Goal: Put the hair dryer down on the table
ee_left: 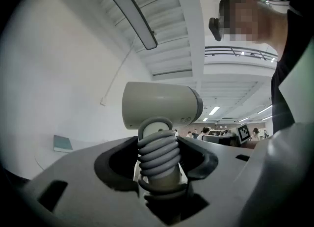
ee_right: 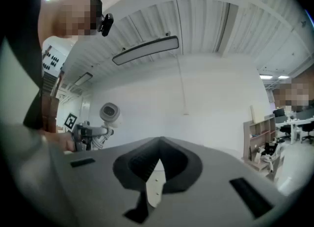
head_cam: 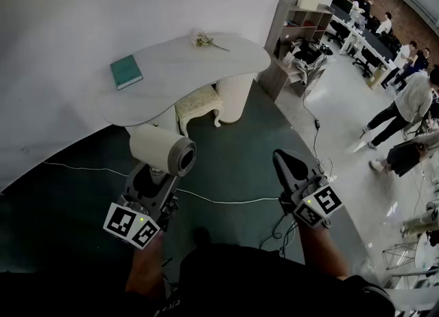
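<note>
A cream hair dryer (head_cam: 162, 149) with a grey nozzle end stands upright in my left gripper (head_cam: 156, 180), above the dark green floor and short of the white table (head_cam: 226, 58). In the left gripper view the jaws of the left gripper (ee_left: 158, 159) are shut on the hair dryer's (ee_left: 159, 105) handle, which has grey cord wound round it. My right gripper (head_cam: 281, 159) is held level beside it, to the right, shut and empty. The right gripper view shows the right gripper's (ee_right: 158, 157) jaw tips meeting, and the hair dryer (ee_right: 109, 113) far off at the left.
On the table lie a teal book (head_cam: 126, 71) and a small flower sprig (head_cam: 204, 40). A cream stool (head_cam: 199, 101) stands under it. A white cable (head_cam: 219, 200) crosses the floor. A shelf unit (head_cam: 295, 27) and several people (head_cam: 411, 103) are at the right.
</note>
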`<state>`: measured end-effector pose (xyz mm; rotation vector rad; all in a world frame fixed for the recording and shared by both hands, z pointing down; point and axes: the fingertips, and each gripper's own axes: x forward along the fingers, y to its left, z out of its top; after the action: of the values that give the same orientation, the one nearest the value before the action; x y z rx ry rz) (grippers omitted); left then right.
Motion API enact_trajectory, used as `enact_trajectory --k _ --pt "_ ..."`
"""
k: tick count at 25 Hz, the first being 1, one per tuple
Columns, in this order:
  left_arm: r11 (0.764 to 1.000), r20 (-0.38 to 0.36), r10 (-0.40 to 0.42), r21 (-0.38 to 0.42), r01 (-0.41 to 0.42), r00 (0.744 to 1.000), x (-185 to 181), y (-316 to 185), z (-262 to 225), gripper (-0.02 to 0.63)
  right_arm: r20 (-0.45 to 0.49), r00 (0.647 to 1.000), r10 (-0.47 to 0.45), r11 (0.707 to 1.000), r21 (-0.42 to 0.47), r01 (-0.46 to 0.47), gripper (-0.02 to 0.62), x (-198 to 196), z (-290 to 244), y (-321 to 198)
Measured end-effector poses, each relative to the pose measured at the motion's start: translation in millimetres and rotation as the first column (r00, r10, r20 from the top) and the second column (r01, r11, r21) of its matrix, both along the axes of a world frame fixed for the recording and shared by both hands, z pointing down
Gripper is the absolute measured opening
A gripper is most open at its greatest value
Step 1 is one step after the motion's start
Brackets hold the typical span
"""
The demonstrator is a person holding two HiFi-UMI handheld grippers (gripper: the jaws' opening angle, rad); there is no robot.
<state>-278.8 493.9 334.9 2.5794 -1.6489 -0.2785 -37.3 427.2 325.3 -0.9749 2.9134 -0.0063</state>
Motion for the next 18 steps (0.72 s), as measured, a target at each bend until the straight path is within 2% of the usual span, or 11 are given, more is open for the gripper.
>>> enact_trajectory --k 3,9,13,18 --pt "1.000 0.003 -0.027 -0.009 0.027 1.000 31.1 19.7 -3.2 0.236 0.026 0.999 -0.019 1.000 -0.003 0.019 0.003 33.1 3.4 23.3" --pt "0.993 -0.044 -0.101 -0.065 0.098 0.994 77.6 52.6 7.7 0.236 0.083 0.996 -0.017 0.998 -0.065 0.022 0.003 95.6 22.8 52.0" --pt "0.991 -0.053 -0.096 -0.102 0.090 0.994 104.9 60.7 22.8 0.236 0.102 0.995 0.004 0.997 -0.078 0.004 0.003 134.0 30.6 63.4" --pt "0.996 -0.063 -0.065 -0.059 0.061 0.996 113.6 56.5 10.2 0.236 0.108 0.993 0.048 0.998 -0.049 -0.042 0.003 158.7 21.9 72.4"
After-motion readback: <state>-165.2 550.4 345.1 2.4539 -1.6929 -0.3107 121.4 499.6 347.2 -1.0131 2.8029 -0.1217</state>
